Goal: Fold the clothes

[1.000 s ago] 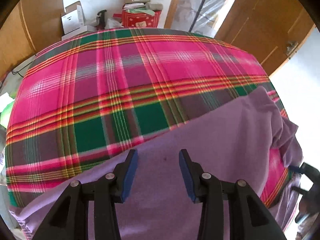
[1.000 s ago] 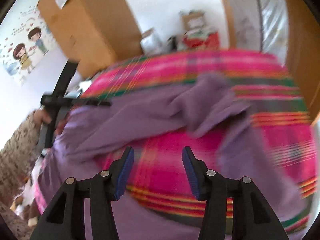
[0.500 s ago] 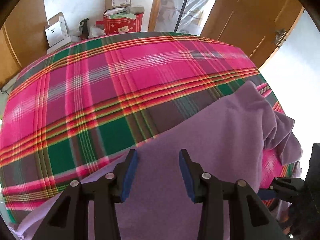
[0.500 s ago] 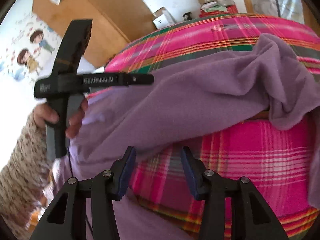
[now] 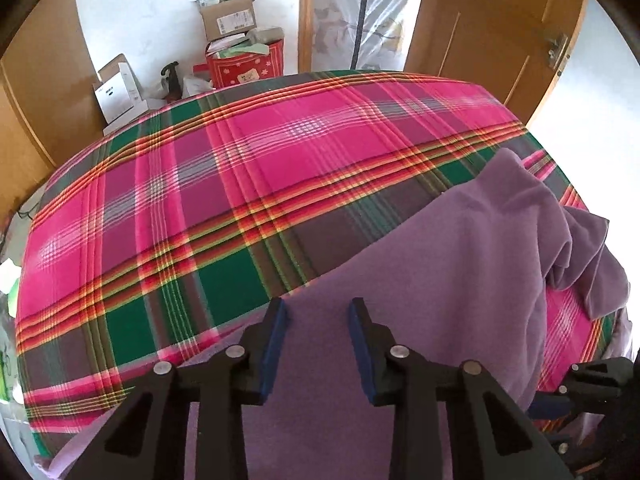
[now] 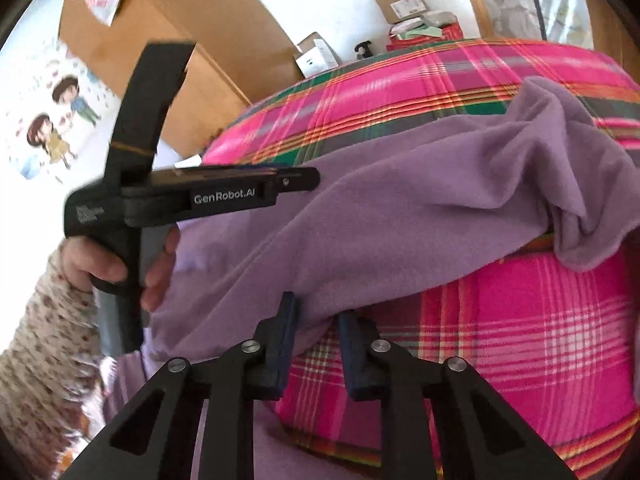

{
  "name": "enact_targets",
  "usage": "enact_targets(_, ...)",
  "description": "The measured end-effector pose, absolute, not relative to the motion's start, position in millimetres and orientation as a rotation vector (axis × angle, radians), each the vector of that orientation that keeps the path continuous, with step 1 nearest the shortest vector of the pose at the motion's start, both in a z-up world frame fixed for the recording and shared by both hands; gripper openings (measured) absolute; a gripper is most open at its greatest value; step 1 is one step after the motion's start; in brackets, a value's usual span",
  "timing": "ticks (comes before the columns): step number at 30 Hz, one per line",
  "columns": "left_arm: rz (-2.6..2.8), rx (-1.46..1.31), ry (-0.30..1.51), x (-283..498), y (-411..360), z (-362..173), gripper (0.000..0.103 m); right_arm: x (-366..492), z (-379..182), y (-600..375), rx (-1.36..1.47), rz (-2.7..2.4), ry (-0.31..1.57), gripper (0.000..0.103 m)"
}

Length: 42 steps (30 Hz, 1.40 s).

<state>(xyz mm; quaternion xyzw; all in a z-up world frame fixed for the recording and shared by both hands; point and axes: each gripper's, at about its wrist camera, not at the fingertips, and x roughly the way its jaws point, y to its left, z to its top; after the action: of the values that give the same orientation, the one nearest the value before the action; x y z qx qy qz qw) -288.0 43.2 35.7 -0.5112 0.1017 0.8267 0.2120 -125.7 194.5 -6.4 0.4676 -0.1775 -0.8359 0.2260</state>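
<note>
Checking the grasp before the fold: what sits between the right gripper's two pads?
In the right wrist view, the right gripper is closing, with the lower edge of the purple garment between its pads.

Purple garment lying across plaid-covered surface

A pink, green and orange plaid cloth (image 5: 280,184) is covering the whole surface, and a purple fleece garment (image 5: 460,248) is lying directly on it (bunching into folds at one end), its lower part hanging over the near edge.

The left tongs (image 5: 318,320) are closing over purple cloth (image 5: 460,280) spread on a plaid blanket (image 5: 240,184).
</note>
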Motion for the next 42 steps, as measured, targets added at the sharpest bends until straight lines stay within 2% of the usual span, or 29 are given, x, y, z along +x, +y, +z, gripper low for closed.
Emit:
enact_targets(3,2.306,-1.403,0.308,-285,41,36,0.025,-121,-9,191,1.313,-2.314,-0.44,0.024)
enact_targets(7,2.312,-1.405,0.292,-286,38,37,0.007,-117,-9,182,1.3,-2.344,-0.368,0.026)
enact_targets(8,2.314,-1.404,0.291,-286,37,37,0.006,-116,-9,179,1.296,-2.346,-0.348,0.031)
enact_targets(10,2.317,-1.403,0.289,-286,37,36,0.004,-114,-8,175,1.286,-2.351,-0.304,0.033)
enact_targets(14,2.324,-1.401,0.285,-286,36,36,0.004,-112,-6,169,1.274,-2.382,-0.225,0.034)
enact_targets(15,2.326,-1.4,0.284,-286,36,36,0.004,-112,-6,167,1.269,-2.387,-0.21,0.031)
enact_targets(17,2.329,-1.399,0.282,-286,35,36,0.004,-111,-7,164,1.27,-2.381,-0.174,0.012)
enact_targets(19,2.332,-1.402,0.274,-287,35,36,0.003,-109,-8,162,1.271,-2.371,-0.161,0.008)
enact_targets(27,2.349,-1.406,0.268,-288,35,36,0.003,-87,5,180,1.242,-2.348,-0.265,0.007)
enact_targets(35,2.37,-1.406,0.278,-287,37,36,0.003,-56,9,197,1.246,-2.277,-0.562,0.006)
enact_targets(42,2.38,-1.414,0.241,-287,35,36,0.004,-54,7,193,1.273,-2.314,-0.501,0.006)
